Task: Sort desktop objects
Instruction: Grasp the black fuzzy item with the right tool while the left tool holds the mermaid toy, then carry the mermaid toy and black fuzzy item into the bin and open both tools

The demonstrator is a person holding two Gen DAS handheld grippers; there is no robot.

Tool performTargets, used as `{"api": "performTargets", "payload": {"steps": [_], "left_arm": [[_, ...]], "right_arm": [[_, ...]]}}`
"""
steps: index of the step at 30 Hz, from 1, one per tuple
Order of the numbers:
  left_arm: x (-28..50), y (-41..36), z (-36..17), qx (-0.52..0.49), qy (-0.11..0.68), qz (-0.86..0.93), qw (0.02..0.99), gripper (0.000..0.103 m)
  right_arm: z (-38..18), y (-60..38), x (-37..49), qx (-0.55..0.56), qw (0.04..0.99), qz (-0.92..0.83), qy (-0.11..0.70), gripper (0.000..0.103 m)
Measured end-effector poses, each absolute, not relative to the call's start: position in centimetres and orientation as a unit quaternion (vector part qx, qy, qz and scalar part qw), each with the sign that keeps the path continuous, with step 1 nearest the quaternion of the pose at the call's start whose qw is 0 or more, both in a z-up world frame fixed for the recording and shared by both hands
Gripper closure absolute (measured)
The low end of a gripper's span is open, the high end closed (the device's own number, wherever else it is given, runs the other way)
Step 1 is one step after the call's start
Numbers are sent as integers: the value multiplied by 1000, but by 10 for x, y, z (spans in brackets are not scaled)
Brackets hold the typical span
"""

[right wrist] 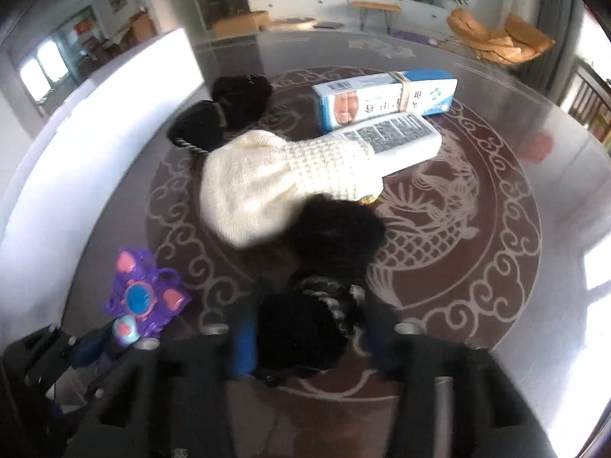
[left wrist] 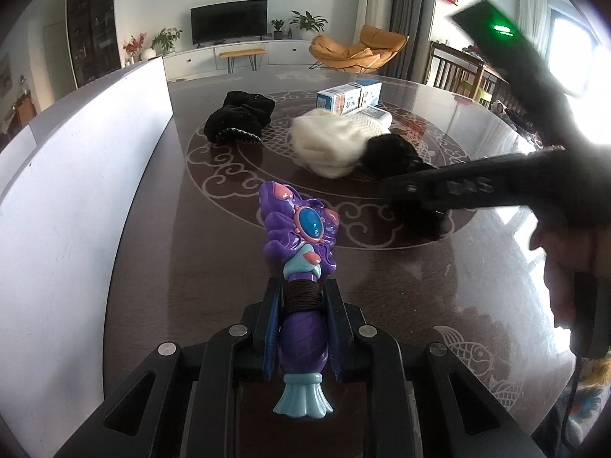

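My left gripper (left wrist: 301,290) is shut on the handle of a purple toy wand (left wrist: 296,229) with a blue gem, held just above the dark table (left wrist: 152,236). The wand also shows in the right wrist view (right wrist: 143,297). My right gripper (right wrist: 305,305) is around a black knit hat (right wrist: 305,336), its jaws close on both sides. A cream knit hat (right wrist: 267,183) lies just beyond, partly over a white box (right wrist: 401,141). A blue-and-white box (right wrist: 382,95) and another black hat (right wrist: 229,110) lie farther back.
A tall white board (left wrist: 76,198) stands along the table's left side. The right gripper's body (left wrist: 477,187) and the hand holding it reach in from the right in the left wrist view. The table's round edge curves off to the right.
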State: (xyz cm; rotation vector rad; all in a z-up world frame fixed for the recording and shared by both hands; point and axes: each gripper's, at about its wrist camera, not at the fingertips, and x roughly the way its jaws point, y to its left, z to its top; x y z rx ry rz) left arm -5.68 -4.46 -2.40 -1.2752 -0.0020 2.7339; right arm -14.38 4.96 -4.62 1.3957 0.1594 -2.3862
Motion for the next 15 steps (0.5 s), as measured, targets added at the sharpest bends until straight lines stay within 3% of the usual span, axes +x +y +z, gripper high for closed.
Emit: {"api": "performTargets", "payload": {"steps": [15], "left_arm": [[-18, -40, 10, -371, -49, 921, 112, 82]], "right_arm": [[-23, 150, -61, 445, 204, -871, -45, 63]]}}
